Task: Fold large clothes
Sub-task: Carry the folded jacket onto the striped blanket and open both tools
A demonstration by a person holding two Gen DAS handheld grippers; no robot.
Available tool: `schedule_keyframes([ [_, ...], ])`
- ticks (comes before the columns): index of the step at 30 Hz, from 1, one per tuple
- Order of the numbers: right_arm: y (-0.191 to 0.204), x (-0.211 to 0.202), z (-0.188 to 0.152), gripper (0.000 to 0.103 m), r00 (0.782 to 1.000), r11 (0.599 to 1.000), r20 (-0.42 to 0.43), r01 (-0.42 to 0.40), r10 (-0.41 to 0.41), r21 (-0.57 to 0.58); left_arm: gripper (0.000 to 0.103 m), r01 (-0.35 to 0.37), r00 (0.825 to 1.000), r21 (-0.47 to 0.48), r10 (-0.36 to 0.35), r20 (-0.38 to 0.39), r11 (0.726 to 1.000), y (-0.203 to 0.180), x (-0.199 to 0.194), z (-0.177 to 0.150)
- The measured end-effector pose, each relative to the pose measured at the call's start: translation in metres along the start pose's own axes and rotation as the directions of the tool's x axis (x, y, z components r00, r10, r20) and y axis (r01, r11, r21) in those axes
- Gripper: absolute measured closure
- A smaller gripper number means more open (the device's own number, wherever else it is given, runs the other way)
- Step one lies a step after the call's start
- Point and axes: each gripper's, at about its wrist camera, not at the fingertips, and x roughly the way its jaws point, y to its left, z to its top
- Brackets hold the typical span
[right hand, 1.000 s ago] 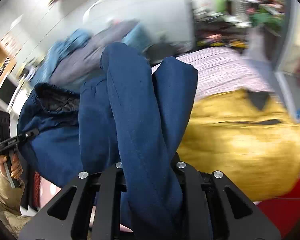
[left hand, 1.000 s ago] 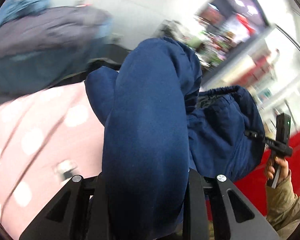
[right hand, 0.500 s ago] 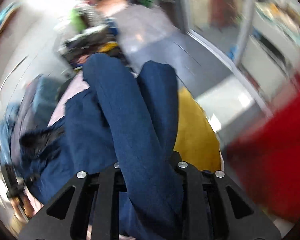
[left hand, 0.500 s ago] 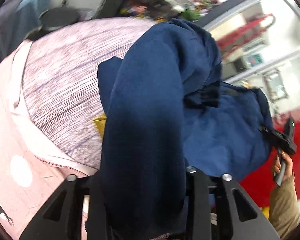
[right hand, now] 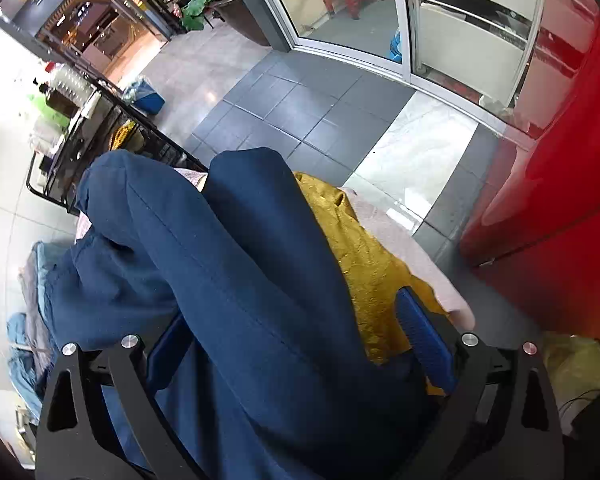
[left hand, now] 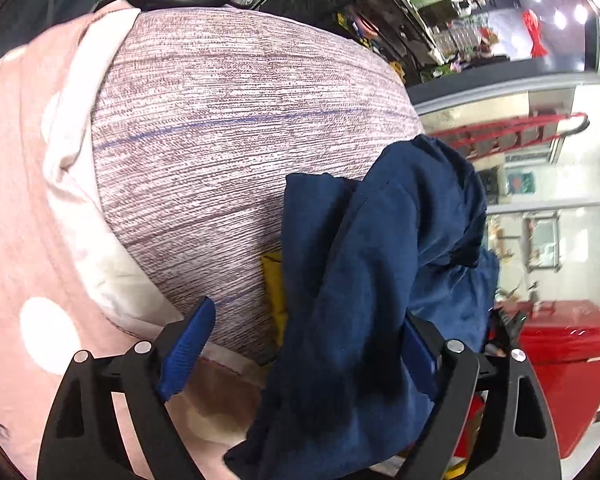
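While the navy garment [left hand: 352, 312] lay bunched between its blue-padded fingers [left hand: 188, 344], the left gripper [left hand: 300, 344] stood with jaws spread wide, the cloth draped against the right-hand finger and clear of the left-hand one. Below it lay a striped grey-pink cloth [left hand: 228, 120], edged by a pink dotted sheet [left hand: 24, 184]; a corner of a yellow garment [left hand: 274, 280] showed beside the navy folds. From the right wrist, the right gripper [right hand: 296, 344] likewise stood parted, its pads [right hand: 424, 340] set wide of the navy garment [right hand: 236, 264], which ran thickly through the gap. The yellow garment [right hand: 364, 256] lay just beside it, a red cabinet [right hand: 560, 168] to the right.
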Motion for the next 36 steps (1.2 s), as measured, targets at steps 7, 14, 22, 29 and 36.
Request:
schedule_keyframes([
  [7, 0.015, -0.054, -0.009, 0.009, 0.957, 0.988, 0.246, 0.155, -0.153, 0.011, 0.015, -0.113, 0.977, 0.029, 0.106, 0.182, 0.993, -0.020, -0.043, 0.014],
  [14, 0.119, -0.101, -0.064, 0.009, 0.916, 0.923, 0.398, 0.194, -0.049, -0.332, 0.011, -0.163, 0.957, 0.105, 0.132, 0.258, 0.981, -0.050, -0.064, 0.000],
  [22, 0.294, -0.061, -0.224, 0.025, 0.963, 0.549, -0.134, -0.244, 0.233, -0.799, 0.011, -0.272, 0.941, 0.120, 0.238, 0.239, 0.955, -0.045, -0.062, -0.070],
  [29, 0.360, 0.035, -0.238, 0.073, 0.983, 0.560, -0.162, -0.179, 0.080, -0.809, 0.011, -0.330, 0.929, 0.143, 0.294, 0.223, 0.933, -0.029, -0.069, -0.111],
  [36, 0.361, 0.101, -0.184, 0.078, 0.968, 0.802, -0.248, -0.184, 0.046, -0.568, 0.011, -0.342, 0.927, 0.135, 0.309, 0.213, 0.930, -0.021, -0.075, -0.112],
])
